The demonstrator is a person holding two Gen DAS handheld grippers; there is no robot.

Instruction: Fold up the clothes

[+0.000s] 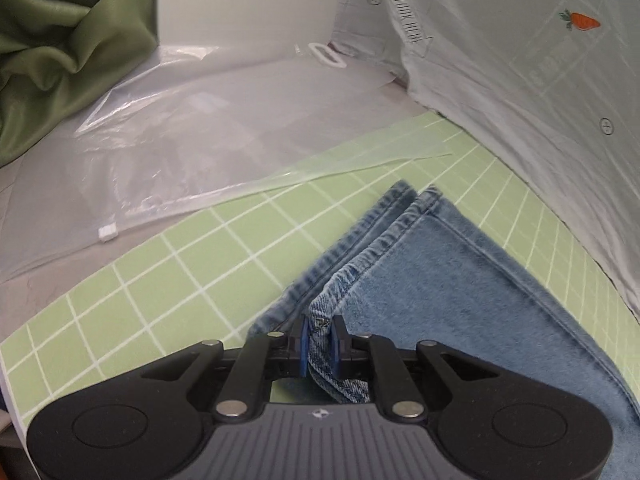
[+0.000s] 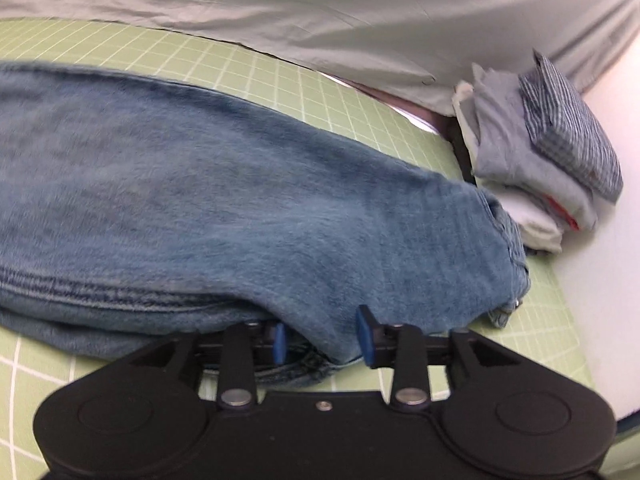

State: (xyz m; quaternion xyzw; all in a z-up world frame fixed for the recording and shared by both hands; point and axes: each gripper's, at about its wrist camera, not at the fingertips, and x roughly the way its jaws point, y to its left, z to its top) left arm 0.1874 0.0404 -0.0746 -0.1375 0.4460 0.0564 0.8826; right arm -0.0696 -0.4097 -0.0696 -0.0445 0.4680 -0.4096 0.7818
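Note:
Blue jeans (image 1: 432,280) lie on a green grid mat (image 1: 168,280). In the left wrist view my left gripper (image 1: 320,344) is shut on the hem of a jeans leg, its blue pads pinching the denim edge. In the right wrist view the jeans (image 2: 240,200) stretch across the mat (image 2: 552,320). My right gripper (image 2: 322,338) is open, its blue pads on either side of the folded denim edge near the waist end.
A pale grey shirt with a carrot emblem (image 1: 520,60) lies along the mat's far side and shows in the right wrist view (image 2: 360,20). Clear plastic bags (image 1: 200,120) and green cloth (image 1: 60,40) lie at the left. A stack of folded clothes (image 2: 540,152) sits at the right.

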